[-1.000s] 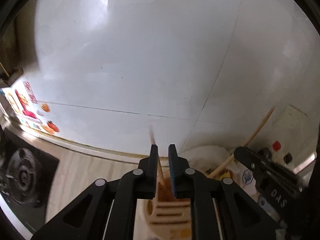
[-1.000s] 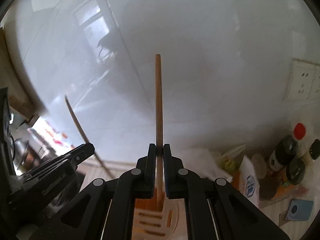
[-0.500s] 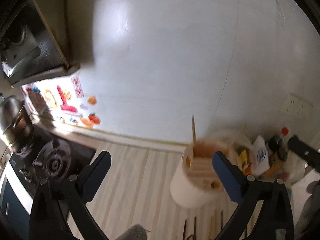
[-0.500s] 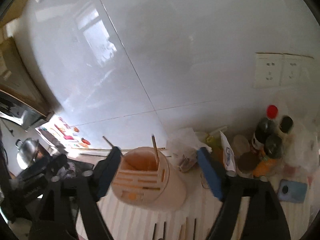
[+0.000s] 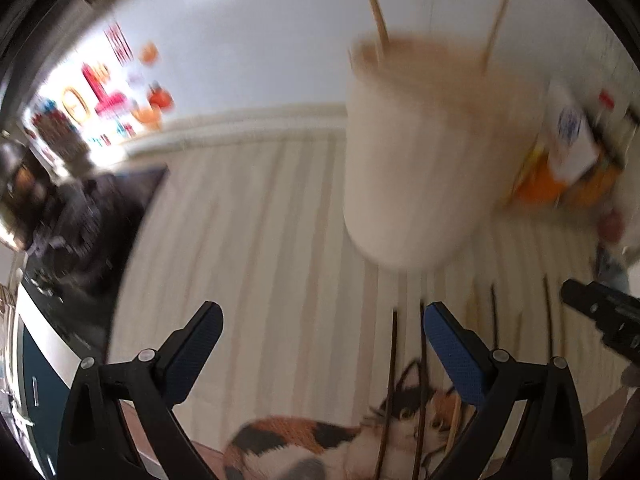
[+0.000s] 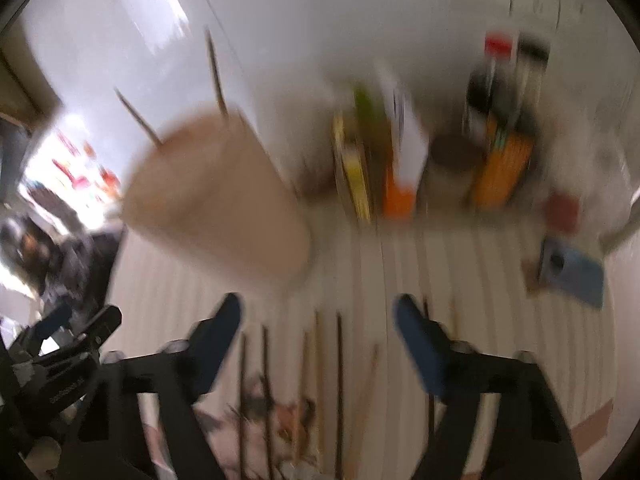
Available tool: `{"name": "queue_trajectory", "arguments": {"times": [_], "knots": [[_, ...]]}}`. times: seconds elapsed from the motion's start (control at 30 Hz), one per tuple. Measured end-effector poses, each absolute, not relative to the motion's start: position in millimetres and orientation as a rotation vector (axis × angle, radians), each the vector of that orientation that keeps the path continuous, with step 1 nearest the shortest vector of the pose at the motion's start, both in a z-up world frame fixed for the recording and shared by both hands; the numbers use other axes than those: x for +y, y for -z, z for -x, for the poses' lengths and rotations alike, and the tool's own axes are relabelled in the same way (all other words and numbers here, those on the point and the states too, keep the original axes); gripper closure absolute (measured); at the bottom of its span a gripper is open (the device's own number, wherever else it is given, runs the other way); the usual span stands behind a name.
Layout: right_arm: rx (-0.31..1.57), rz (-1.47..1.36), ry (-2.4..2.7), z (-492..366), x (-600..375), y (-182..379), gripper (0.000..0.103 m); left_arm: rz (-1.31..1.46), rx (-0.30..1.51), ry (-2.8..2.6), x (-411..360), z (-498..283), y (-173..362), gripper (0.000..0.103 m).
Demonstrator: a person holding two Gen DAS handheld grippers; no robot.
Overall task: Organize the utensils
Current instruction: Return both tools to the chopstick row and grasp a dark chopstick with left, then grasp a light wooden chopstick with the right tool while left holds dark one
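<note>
A cream utensil holder (image 5: 416,168) (image 6: 216,200) stands on a striped mat, and two chopsticks (image 5: 374,4) (image 6: 216,76) stick up out of it. Several loose chopsticks (image 5: 390,368) (image 6: 339,380) lie on the mat in front of it. My left gripper (image 5: 322,316) hangs open and wide above the leftmost ones, holding nothing. My right gripper (image 6: 318,308) hovers over the middle of the row; its jaws are closing, with chopsticks below the gap and no pad touching one. Both views are motion-blurred.
A dark stove (image 5: 80,216) sits at the left. Bottles (image 6: 492,92) and packets (image 6: 400,152) crowd the back right by the white tiled wall. A blue flat object (image 6: 572,272) lies at the right. A cat picture (image 5: 320,436) is printed on the mat's near end.
Both grippers let go of the chopsticks they held over the holder, opened, and dropped toward the loose chopsticks on the mat. The right jaws are narrower than half a second ago.
</note>
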State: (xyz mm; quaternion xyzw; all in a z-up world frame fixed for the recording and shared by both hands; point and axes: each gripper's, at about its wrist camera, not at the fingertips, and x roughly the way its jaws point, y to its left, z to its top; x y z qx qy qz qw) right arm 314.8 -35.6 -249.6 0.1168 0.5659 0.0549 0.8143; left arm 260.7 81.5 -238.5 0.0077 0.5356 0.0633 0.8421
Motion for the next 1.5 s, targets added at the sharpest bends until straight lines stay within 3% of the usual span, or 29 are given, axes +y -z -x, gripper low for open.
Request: {"name": "queue_trajectory", "arguments": {"times": [0.07,0.13,0.23,0.37,0.4,0.47,0.53,0.63,0.77,1.5], "knots": [[1.303,-0.244,-0.116,-311,-33,282,0.05,-0.011,1.22,-0.115,76,-261,270,0.011],[1.366,-0.252,-0.095,-305,-34,306,0.062,-0.001,1.292,-0.089,73,-261,292,0.032],[1.446,-0.266,-0.056,-296,-40,336,0.073,0.018,1.382,-0.052,68,-258,322,0.043],[1.515,-0.28,-0.02,-287,-50,362,0.075,0.006,1.443,-0.029,59,-254,346,0.049],[1.53,-0.279,-0.014,-285,-51,366,0.075,-0.009,1.451,-0.025,56,-253,351,0.058],[1.548,-0.271,-0.013,-282,-50,371,0.075,-0.018,1.441,-0.01,51,-251,351,0.061],[1.574,-0.254,-0.01,-280,-48,377,0.075,-0.059,1.452,-0.015,45,-250,355,0.084],[1.614,-0.215,-0.005,-277,-42,387,0.081,-0.076,1.442,-0.011,41,-247,357,0.097],[1.614,-0.175,0.017,-273,-41,388,0.095,-0.094,1.43,-0.035,43,-247,360,0.099],[1.633,-0.048,0.032,-289,-59,387,0.096,-0.11,1.425,-0.076,59,-264,356,0.099]]}}
